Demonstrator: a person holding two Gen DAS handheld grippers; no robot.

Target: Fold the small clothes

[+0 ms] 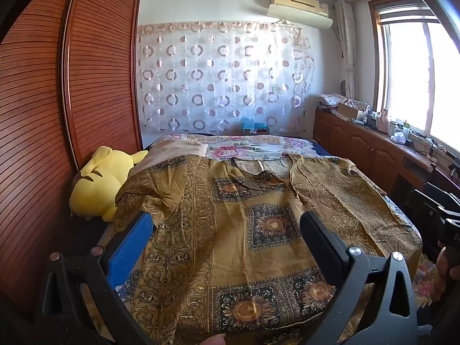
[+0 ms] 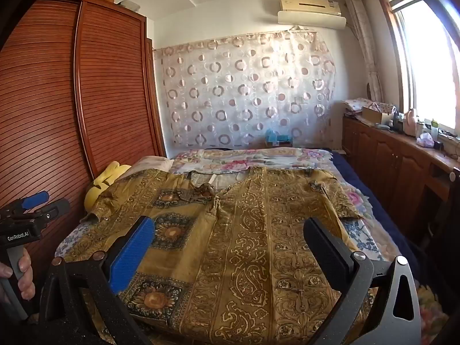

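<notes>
A mustard-gold patterned shirt (image 1: pixel 230 215) with sunflower squares lies spread flat on the bed, collar toward the far end and sleeves out to both sides. My left gripper (image 1: pixel 227 220) hovers open over its near left half, with nothing between the blue and black fingers. My right gripper (image 2: pixel 230 224) is open above the shirt (image 2: pixel 258 230) on its near right half, also with nothing between its fingers. In the right wrist view the left gripper (image 2: pixel 54 200) shows at the left edge, held by a hand (image 2: pixel 21 270).
A yellow plush toy (image 1: pixel 97 184) lies at the bed's left edge against the slatted wooden wardrobe (image 1: pixel 86 72). A floral sheet (image 1: pixel 244 146) covers the far end of the bed. A low wooden cabinet (image 2: pixel 388 158) with clutter runs under the window on the right.
</notes>
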